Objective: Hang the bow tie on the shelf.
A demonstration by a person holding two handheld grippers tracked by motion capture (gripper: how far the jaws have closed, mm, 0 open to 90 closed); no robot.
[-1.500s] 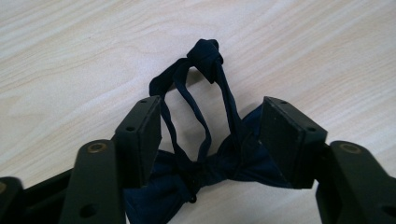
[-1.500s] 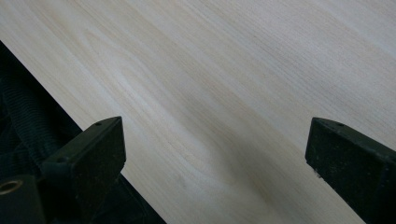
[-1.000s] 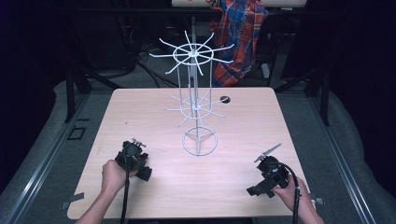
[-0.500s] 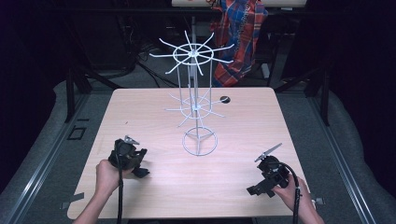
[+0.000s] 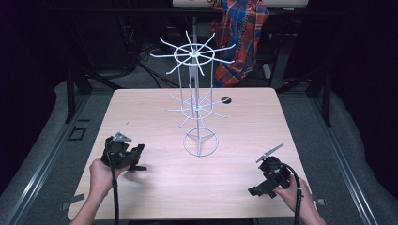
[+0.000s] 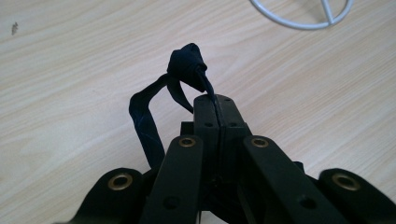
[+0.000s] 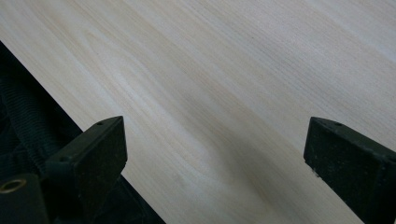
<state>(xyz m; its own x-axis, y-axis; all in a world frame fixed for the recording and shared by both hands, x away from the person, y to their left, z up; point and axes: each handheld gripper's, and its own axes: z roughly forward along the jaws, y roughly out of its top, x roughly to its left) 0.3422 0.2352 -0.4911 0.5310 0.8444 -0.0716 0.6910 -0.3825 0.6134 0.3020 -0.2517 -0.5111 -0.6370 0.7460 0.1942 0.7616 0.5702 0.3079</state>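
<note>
While the right tongs [image 7: 215,154] gape over pale woodgrain, the left tongs [image 6: 215,100] pinch a knotted dark ribbon [image 6: 187,65].

Left claw [image 5: 137,156] now higher and nearer the table's left edge, dark ribbon [image 6: 187,65] pinched.

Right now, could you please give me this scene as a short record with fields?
Left gripper: shut on the dark fabric strap, lifted off the table
Right gripper: open, nothing between its jaws, near the table's front right corner
White wire rack: upright at table centre, hooks bare
Small dark disc: behind the rack
</note>
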